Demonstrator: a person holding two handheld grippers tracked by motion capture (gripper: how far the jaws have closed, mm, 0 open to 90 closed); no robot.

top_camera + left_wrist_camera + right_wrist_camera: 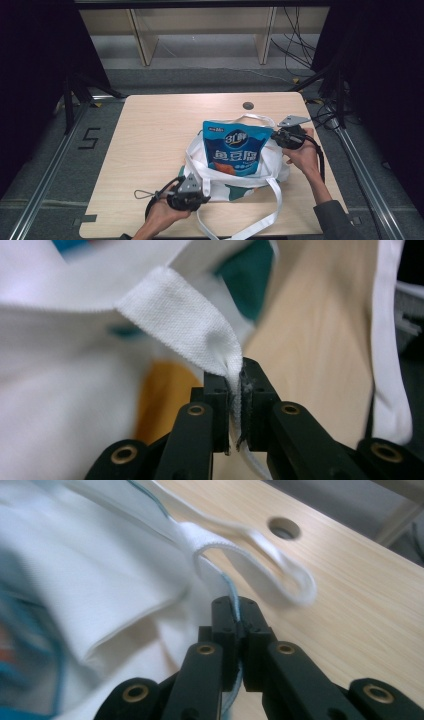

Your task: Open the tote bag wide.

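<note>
Here the white cloth bag lay near the middle of the table, with a blue snack pouch standing in its open mouth and leaning a little toward the far edge. The left gripper was at the near left corner of the bag, and its jaws were closed tight on the white fabric strap where this joins the rim; the cloth was pinched flat between the pads. The right gripper was at the far right side of the bag, also closed, holding a thin fold of the bag's rim, while a free handle loop lay on the wood just beyond it, near the round hole in the table. So the two grips sat on opposite sides of the opening, and the line between them ran diagonally across the pouch. I judge that the next move depends on this: pulling both hands apart or upward should stretch the mouth around the pouch. The second long handle hung off the near edge, free.
</note>
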